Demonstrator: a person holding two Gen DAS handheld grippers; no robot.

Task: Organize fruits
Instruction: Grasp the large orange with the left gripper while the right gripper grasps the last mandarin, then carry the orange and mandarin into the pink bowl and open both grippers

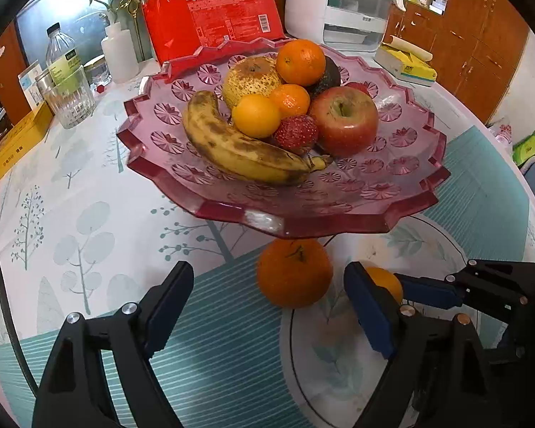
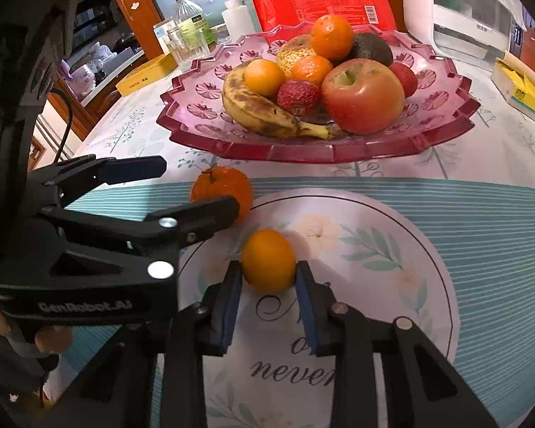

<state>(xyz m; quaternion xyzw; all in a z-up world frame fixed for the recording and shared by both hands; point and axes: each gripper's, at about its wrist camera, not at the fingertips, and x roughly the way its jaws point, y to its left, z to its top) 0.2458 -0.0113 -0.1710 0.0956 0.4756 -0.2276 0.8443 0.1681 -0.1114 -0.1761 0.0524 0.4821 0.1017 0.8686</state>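
Note:
A tangerine [image 1: 294,273] with a stem lies on the table in front of the pink fruit plate [image 1: 231,210]. My left gripper [image 1: 269,267] stands open around it, fingertips on either side and not touching. In the right wrist view the left gripper [image 2: 200,183] brackets the same tangerine [image 2: 228,185]. My right gripper [image 2: 269,274] is shut on a small orange [image 2: 269,264] that rests on the round floral placemat [image 2: 374,249], with a blue pad against each side. The plate [image 2: 303,153] holds a spotted banana [image 2: 256,107], an apple [image 2: 362,98], oranges, strawberries, a pear and an avocado.
Behind the plate stand a red pack of paper cups [image 1: 210,18], a white appliance [image 1: 356,7], a glass [image 1: 69,100] and a bottle [image 1: 60,53]. A yellow box [image 1: 21,142] lies far left, a tissue box [image 1: 406,64] far right. A hand [image 2: 49,339] holds the left gripper.

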